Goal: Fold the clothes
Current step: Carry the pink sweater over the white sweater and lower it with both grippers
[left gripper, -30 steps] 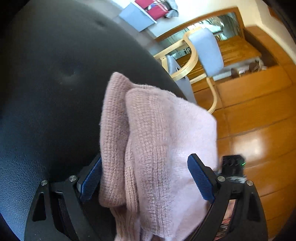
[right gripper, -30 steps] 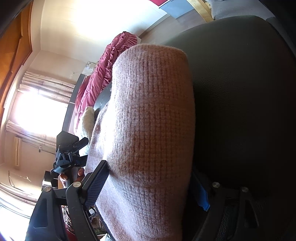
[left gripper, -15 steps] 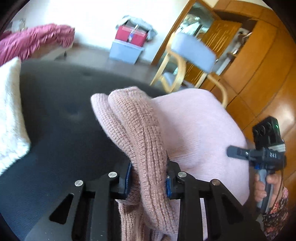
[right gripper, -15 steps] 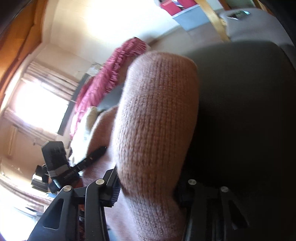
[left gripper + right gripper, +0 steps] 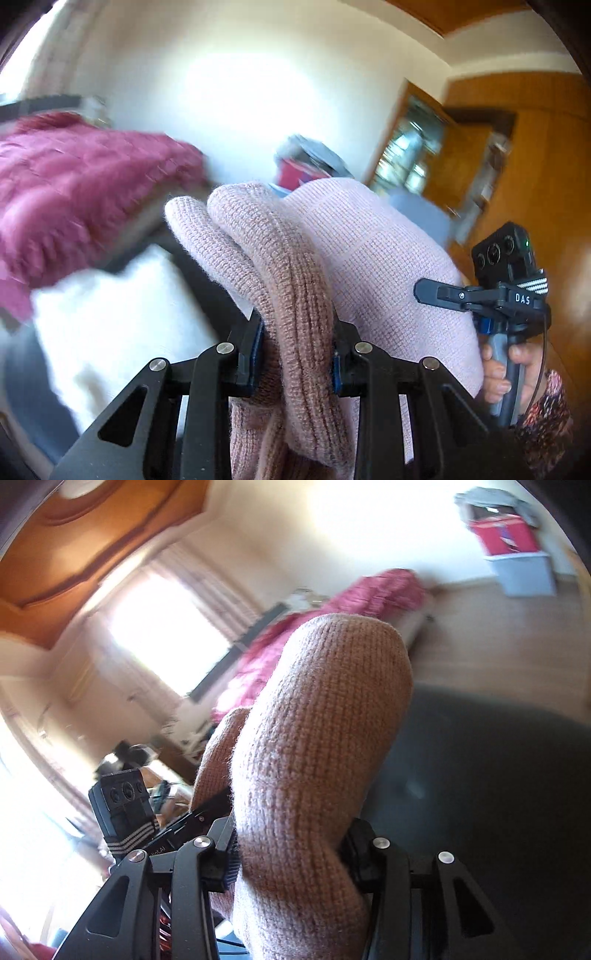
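background blurred; left gripper [image 5: 297, 354] and right gripper [image 5: 291, 853] each clenched on pink sweater [image 5: 362, 266], jaws wide a second ago.

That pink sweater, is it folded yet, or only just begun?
Only begun. Done: both grippers have just closed, the left gripper and right gripper each pinching a bunched part of the pink sweater. In hand: it hangs lifted between them. Left: laying it down and folding; no neat fold shows yet.

One pink knit sweater [image 5: 369, 266], two grippers: left gripper [image 5: 295, 354], right gripper [image 5: 291, 853]. One red bedspread [image 5: 85, 184], one white cushion [image 5: 122, 325]. One red box [image 5: 504, 537].
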